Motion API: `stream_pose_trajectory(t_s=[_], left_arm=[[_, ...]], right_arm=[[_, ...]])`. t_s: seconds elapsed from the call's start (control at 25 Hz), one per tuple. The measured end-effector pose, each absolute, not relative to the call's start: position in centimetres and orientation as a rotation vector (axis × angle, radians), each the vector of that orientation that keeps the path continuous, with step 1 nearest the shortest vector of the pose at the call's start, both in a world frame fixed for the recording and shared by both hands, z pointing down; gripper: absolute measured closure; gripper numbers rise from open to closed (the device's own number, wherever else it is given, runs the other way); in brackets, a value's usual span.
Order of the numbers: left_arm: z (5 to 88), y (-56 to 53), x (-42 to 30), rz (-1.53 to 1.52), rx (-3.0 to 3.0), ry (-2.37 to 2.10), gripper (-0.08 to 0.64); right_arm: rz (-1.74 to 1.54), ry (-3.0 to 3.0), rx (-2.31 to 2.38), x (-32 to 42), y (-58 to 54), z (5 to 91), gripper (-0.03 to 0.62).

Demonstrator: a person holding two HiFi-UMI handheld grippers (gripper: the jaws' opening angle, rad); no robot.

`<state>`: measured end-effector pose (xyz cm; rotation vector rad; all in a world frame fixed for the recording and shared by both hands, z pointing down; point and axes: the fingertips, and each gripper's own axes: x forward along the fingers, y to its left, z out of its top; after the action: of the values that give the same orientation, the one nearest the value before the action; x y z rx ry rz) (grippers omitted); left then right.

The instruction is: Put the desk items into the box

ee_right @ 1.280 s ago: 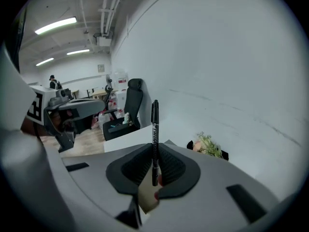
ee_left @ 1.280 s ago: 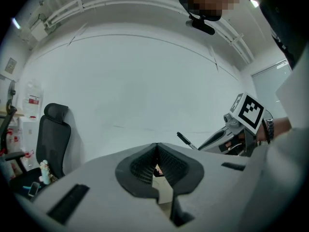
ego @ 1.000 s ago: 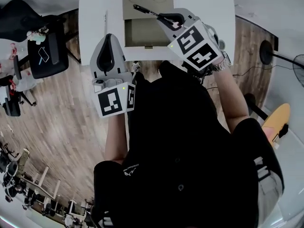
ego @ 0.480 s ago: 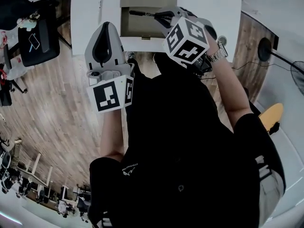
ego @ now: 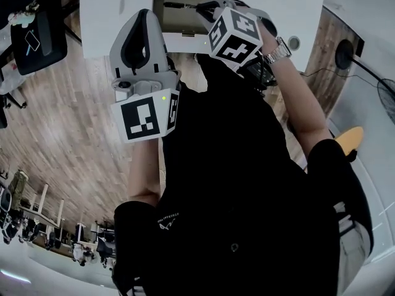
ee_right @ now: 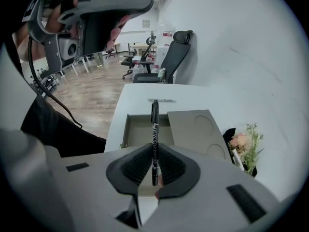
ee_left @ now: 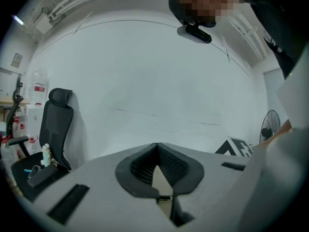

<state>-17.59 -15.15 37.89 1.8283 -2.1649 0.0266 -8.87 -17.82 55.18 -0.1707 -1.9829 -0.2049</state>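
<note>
My right gripper [ego: 207, 8] [ee_right: 154, 151] is shut on a black marker pen [ego: 175, 5] [ee_right: 154, 129]. The pen sticks out past the jaws, and its tip hangs over the open compartment of the grey-beige box [ego: 182, 24] [ee_right: 137, 129]. The box stands on the white desk [ego: 111, 14] [ee_right: 130, 93], its lid [ee_right: 198, 127] with two round recesses lying beside the compartment. My left gripper [ego: 142, 32] [ee_left: 157, 148] hovers at the desk's near edge, left of the box. It faces a white wall, its pads meet, and nothing is between them.
A thin second pen [ee_right: 161, 100] lies on the desk beyond the box. A small flower pot [ee_right: 244, 144] stands right of the lid. A black office chair [ego: 37, 32] [ee_right: 174, 52] [ee_left: 55, 122] stands off the desk's left end, and a floor fan [ee_left: 270, 125] stands on the right.
My right gripper has dropped toward the box with the pen and rolled, its marker cube turning. The left gripper has sunk a little. The desk now sits higher in the head view.
</note>
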Motion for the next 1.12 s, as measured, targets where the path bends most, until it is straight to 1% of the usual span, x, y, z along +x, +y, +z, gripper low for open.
stream_pose_trajectory(t_s=[0.36,0.56,1.12], left_arm=[[39.3,-15.9,-17.5,0.065,1.827,-2.138,0.552],[39.7,-15.8,-17.9,0.079,1.81,-2.145,0.552],[41.5,-14.6,-18.2,0.098,1.734,-2.139,0.552]], right_arm=[[-0.117,-1.925,-0.211,-8.5,-17.0,60.8,0.552],[-0.127,-1.88,-0.21,-8.1,-16.9,63.7,0.552],[-0.12,-1.834,-0.218,-9.1,-17.0,67.2,0.552]])
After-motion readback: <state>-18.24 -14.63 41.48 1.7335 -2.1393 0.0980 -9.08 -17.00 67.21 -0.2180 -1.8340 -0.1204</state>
